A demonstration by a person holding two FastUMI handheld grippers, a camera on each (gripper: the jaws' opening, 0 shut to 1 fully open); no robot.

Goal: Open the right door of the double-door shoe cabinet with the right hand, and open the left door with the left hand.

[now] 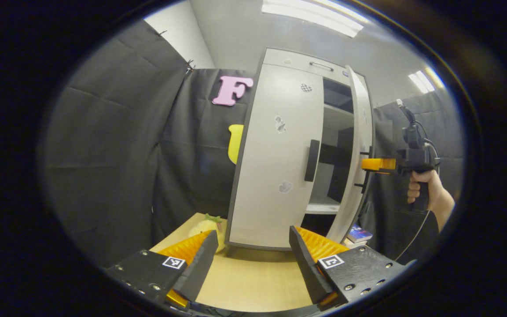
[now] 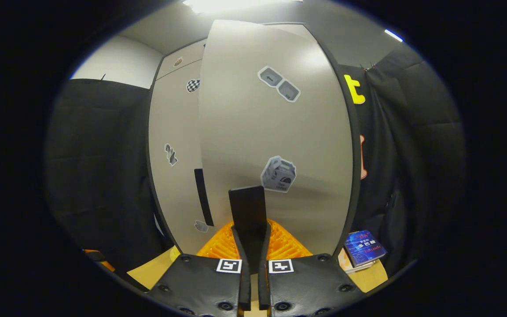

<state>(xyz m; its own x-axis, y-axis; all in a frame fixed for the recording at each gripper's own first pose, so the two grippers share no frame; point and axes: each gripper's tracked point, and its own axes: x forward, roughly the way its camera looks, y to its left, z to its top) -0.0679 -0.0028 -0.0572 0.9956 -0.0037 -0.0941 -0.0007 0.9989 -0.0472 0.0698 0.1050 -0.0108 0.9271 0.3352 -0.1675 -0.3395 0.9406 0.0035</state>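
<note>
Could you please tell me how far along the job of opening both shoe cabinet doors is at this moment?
Partly done: the right door is already swung out, showing shelves inside. In hand: the right gripper is shut on the right door's handle. Left to do: the left door is closed, its handle untouched, and the left gripper is open, short of the cabinet above the table.

Cabinet (image 1: pixel 280 145) stands on table (image 1: pixel 249 281) w/ book (image 2: pixel 365 247) beside its right door (image 2: pixel 275 132).
</note>
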